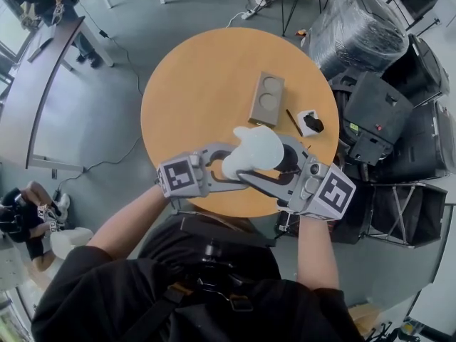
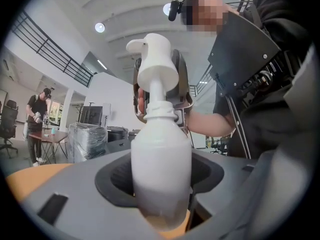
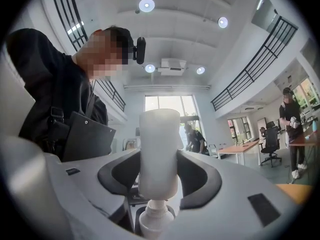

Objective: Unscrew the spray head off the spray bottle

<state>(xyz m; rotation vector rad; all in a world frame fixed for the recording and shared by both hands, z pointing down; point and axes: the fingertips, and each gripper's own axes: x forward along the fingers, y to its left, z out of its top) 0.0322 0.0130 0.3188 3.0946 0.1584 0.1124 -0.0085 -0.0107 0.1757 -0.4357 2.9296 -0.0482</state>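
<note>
A white spray bottle (image 1: 255,149) is held up over the near edge of the round wooden table (image 1: 192,91), between both grippers. My left gripper (image 1: 239,164) is shut on the bottle's body (image 2: 160,164), whose sides sit against both pads. The spray head (image 2: 155,64) stands on top of the neck, and the right gripper shows behind it. My right gripper (image 1: 283,164) comes in from the right and is shut on the spray head (image 3: 159,144), with the collar (image 3: 155,216) just below the pads.
On the table lie a grey block with two round hollows (image 1: 266,98), a thin dark stick (image 1: 293,121) and a small white and black object (image 1: 309,122). Black cases (image 1: 399,120) and a wrapped bundle (image 1: 356,27) crowd the right side. People stand at the far left.
</note>
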